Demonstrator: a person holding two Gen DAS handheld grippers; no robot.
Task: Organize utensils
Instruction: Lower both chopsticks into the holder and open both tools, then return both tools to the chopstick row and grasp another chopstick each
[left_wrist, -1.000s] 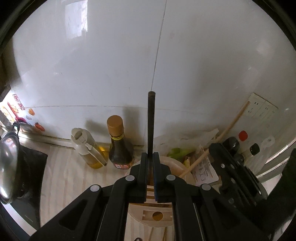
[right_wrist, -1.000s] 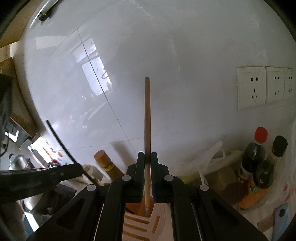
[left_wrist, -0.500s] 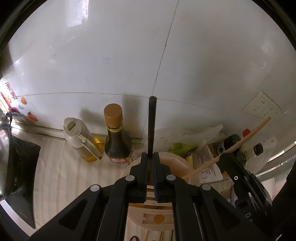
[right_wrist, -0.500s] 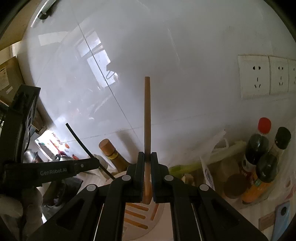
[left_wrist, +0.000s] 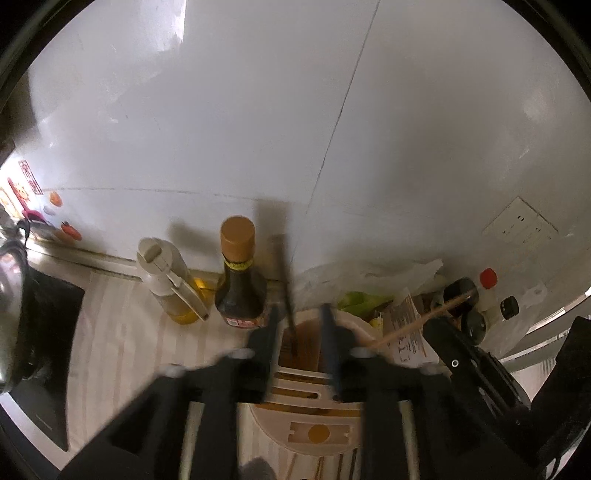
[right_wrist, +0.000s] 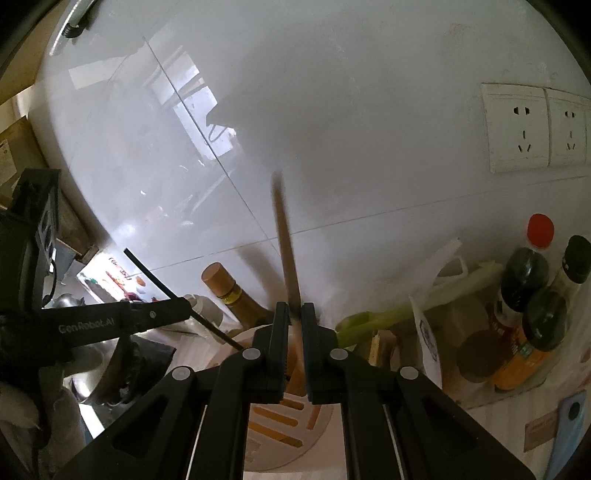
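**Both sticks are dropping into the holder, so watch how they are landing**

Your left gripper (left_wrist: 297, 332) is opening its jaws right now, and the black chopstick (left_wrist: 286, 291) is standing loose in the gap between them, touching neither pad, with its lower end going down into the cream utensil holder (left_wrist: 317, 424) just below the jaws. Your right gripper (right_wrist: 294, 325) is also opening its jaws, though they are only a narrow slot so far, and the wooden chopstick (right_wrist: 286, 251) is between them, leaning slightly to the left above the jaws (it is blurred, so you cannot tell whether the pads are pressing on it at all).

Here is what could be going wrong from this point, as a judgement. The black stick is tilting as it is falling, so it could be catching on the holder's rim or a slot wall instead of sliding in. If you are pulling the left jaws back while the stick is leaning on one of them, you could be flicking it out onto the counter (left_wrist: 122, 332). The wooden stick is leaning as well, and a half-open grip could be dragging it sideways. The brown-capped bottle (left_wrist: 240, 284) and the oil dispenser (left_wrist: 170, 280) are standing just beyond and left of the left jaws, so a wide withdrawal could be knocking them.
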